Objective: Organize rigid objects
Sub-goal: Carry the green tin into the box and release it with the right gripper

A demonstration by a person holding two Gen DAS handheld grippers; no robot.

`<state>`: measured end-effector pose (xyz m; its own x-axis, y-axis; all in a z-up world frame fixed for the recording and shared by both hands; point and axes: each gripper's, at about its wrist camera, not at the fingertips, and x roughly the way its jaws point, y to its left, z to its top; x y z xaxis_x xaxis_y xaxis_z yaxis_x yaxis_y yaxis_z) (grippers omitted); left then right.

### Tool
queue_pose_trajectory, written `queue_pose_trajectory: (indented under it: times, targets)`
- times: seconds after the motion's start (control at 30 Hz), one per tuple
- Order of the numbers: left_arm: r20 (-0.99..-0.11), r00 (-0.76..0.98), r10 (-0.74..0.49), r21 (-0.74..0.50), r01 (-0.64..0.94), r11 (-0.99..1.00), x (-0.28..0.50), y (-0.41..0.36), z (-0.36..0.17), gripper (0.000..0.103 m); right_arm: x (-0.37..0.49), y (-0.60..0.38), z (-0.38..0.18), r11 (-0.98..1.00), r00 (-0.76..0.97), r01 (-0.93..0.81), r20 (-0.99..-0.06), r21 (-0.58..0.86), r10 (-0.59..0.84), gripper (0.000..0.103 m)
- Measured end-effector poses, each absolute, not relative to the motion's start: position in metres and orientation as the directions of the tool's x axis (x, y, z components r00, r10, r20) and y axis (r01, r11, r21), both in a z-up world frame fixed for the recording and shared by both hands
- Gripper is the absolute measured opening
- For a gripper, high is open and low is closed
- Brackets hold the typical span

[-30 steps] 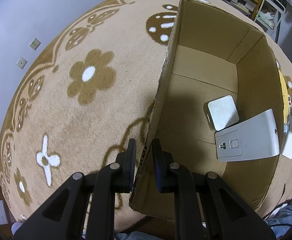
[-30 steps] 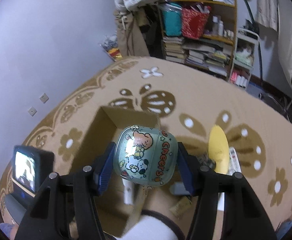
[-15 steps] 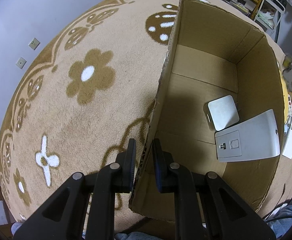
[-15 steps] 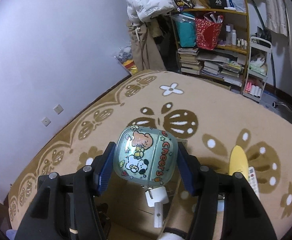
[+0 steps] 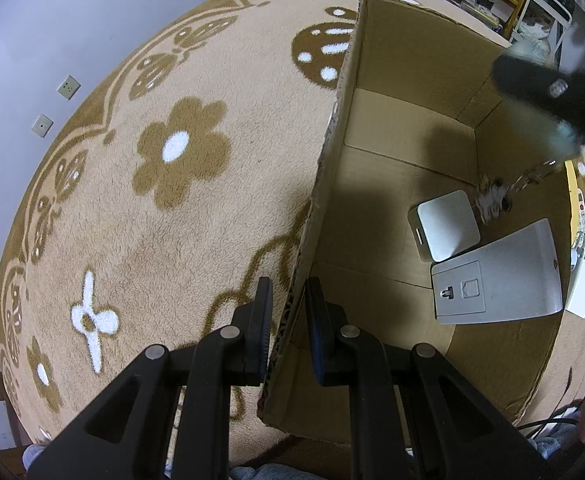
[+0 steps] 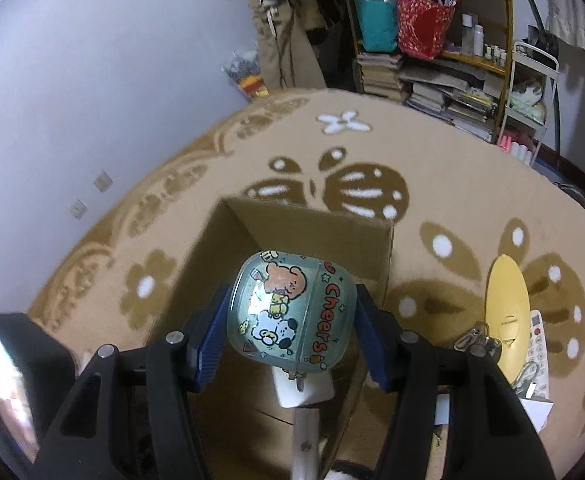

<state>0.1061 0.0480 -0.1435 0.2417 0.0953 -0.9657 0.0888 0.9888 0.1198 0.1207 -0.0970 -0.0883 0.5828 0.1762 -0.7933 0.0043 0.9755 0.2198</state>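
- My left tool point(image 5: 288, 320) is clamped on the near left wall of the open brown cardboard box point(image 5: 412, 128), one finger outside over the tan flowered carpet point(image 5: 132, 240) and one inside, steadying the box on the floor.
- Inside the box, toward its right side, lie a small white square device point(image 5: 448, 226) and a larger flat grey panel with a socket face point(image 5: 500, 280); the two touch or overlap at a corner.
- My right tool point(image 6: 290, 320) grips a rounded, translucent teal case printed with cartoon animals and the word "Cheers" point(image 6: 292, 312), blue pads pressed on its two sides. It hangs above the box opening, not yet inside; a small charm on a chain point(image 5: 492, 200) dangles from it into the box.
- I judge the step in hand to be carrying this case to the box. Next I would lower it onto bare cardboard left of the white device, then let go.
- The case looks glossy, hard and curved, so it may slip or roll when freed.
- On the carpet right of the box lie a yellow oval object point(image 6: 508, 304) and a white remote point(image 6: 540, 348), apparently awaiting their turn.
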Motion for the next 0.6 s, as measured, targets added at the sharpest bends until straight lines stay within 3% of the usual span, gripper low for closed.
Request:
queue_pose_trajectory:
  times: [0.43, 0.6]
  targets:
    - [-0.972, 0.217, 0.087, 0.11, 0.099, 0.989, 0.108, 0.049, -0.15, 0.014, 0.119, -0.097, -0.088, 0.986, 0.585, 0.016, -0.801, 0.167, 0.126, 0.064]
    - [-0.971, 0.222, 0.09, 0.118, 0.114, 0.986, 0.105, 0.046, -0.15, 0.012, 0.108, -0.1, -0.073, 0.992, 0.603, 0.016, -0.792, 0.126, 0.091, 0.078]
